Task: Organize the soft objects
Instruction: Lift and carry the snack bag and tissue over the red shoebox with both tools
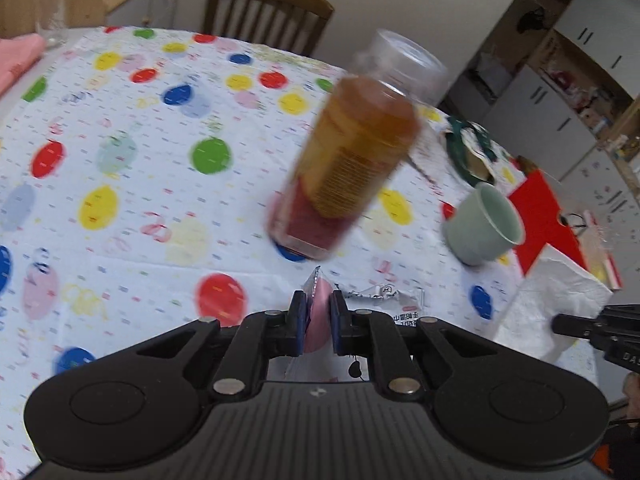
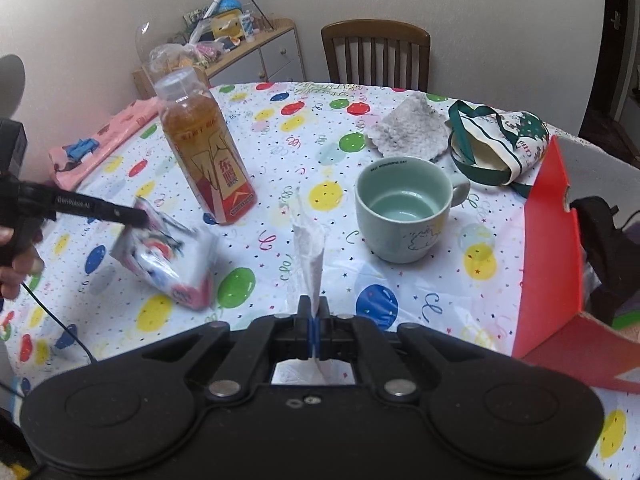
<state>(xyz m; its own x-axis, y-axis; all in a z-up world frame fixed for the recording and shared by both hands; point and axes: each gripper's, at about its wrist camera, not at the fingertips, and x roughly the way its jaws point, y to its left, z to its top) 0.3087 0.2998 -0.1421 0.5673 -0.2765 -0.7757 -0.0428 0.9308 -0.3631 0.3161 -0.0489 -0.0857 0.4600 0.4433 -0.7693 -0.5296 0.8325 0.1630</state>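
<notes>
My left gripper is shut on a soft tissue pack in printed plastic wrap; the right wrist view shows the left gripper holding that pack just above the table's left side. My right gripper is shut on a white paper tissue that stands up from the jaws; the tissue also shows at the right of the left wrist view. A crumpled white cloth and a green-and-white fabric bag lie at the far right of the table.
A tea bottle stands mid-left and a pale green mug mid-right on the balloon-print tablecloth. A red box stands at the right edge. A pink cloth lies far left. A wooden chair is behind.
</notes>
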